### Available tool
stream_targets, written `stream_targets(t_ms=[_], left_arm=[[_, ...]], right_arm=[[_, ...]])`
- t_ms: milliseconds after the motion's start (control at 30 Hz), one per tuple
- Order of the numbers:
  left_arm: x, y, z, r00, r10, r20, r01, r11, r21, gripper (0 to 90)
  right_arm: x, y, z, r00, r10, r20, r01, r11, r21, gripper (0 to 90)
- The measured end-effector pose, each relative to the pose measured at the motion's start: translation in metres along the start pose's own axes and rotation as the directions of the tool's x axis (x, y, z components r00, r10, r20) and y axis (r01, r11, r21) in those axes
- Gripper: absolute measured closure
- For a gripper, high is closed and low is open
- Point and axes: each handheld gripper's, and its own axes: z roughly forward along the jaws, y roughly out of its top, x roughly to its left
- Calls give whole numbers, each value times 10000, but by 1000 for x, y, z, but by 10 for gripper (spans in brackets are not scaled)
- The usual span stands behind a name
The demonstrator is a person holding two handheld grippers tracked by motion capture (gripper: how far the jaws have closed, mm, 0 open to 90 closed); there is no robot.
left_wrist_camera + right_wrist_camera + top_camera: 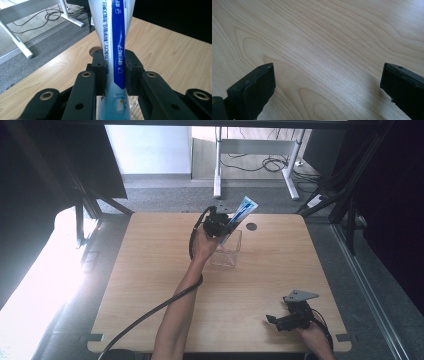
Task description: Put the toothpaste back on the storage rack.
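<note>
Basically left gripper clamps the toothpaste tube just above the clear box, right gripper idle and spread wide; lower the tube straight, release once inside the box.

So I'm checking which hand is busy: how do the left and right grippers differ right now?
The left gripper is shut on a toothpaste tube; the right gripper is open with nothing between its jaws. The left gripper is raised over the clear box; the right gripper sits low at the table's near edge. Both have black jaws.
</note>
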Motion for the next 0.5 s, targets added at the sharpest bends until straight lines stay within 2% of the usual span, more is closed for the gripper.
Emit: stream_targets(t_ms=[500], left_arm=[[-7, -17, 9, 9995, 303, 49, -304, 9992, 259, 735]], right_arm=[[1, 0, 1, 10000, -31, -22, 31, 10000, 57, 2]])
